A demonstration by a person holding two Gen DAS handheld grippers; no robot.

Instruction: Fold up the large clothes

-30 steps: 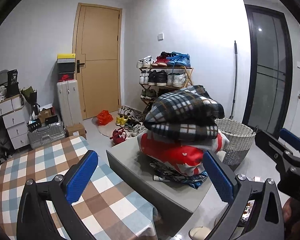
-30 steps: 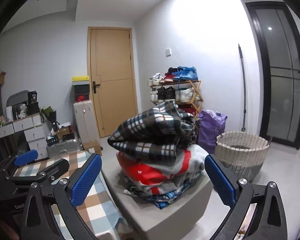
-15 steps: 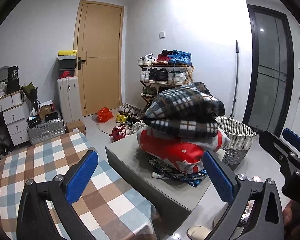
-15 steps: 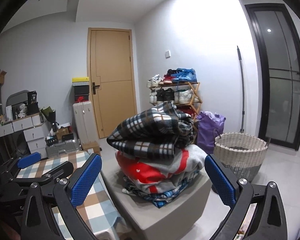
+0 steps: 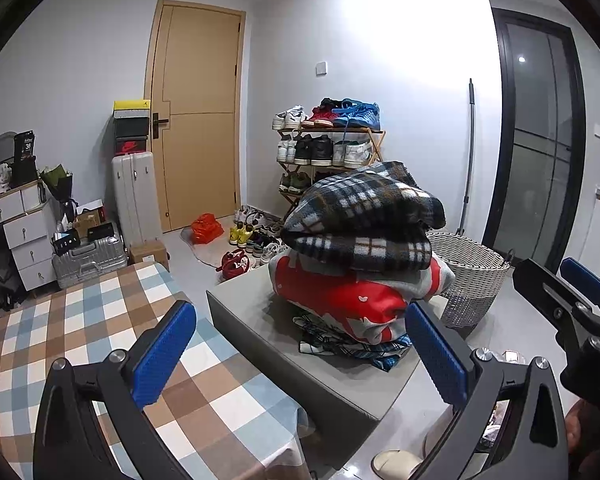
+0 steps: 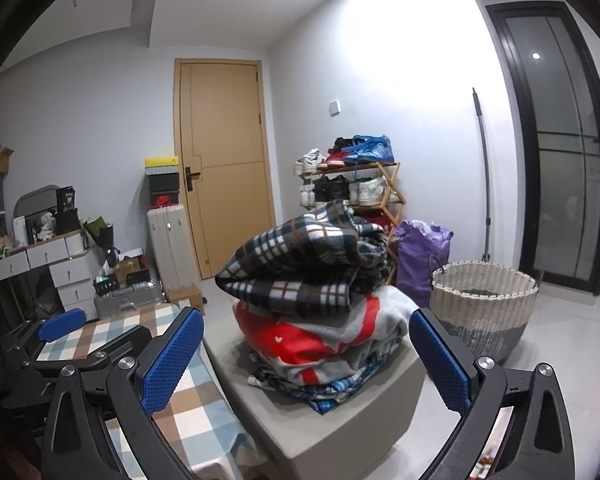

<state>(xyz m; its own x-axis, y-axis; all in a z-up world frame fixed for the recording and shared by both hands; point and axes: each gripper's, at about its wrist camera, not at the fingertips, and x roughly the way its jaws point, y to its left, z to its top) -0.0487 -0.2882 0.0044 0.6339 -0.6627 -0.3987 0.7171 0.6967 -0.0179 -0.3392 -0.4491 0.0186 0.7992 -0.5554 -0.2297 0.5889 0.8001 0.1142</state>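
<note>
A pile of folded clothes stands on a grey block [image 5: 260, 320] ahead: a dark plaid fleece [image 5: 364, 216] on top, a red and grey garment [image 5: 340, 300] under it, blue plaid cloth [image 5: 348, 348] at the bottom. The same pile shows in the right wrist view, with the fleece [image 6: 300, 264] on top. My left gripper [image 5: 300, 354] is open and empty, held short of the pile. My right gripper [image 6: 306, 354] is open and empty too, also short of the pile. Each gripper shows at the edge of the other's view.
A table with a checked cloth [image 5: 80, 320] lies at the near left. A woven basket [image 6: 484, 300] stands right of the block, a purple bag [image 6: 420, 252] behind. A shoe rack [image 5: 328, 152], suitcases [image 5: 132, 196] and a door [image 5: 200, 112] line the far wall.
Both grippers have tilted up slightly and drifted, so the pile sits a little lower in view. Both stay open and empty.
</note>
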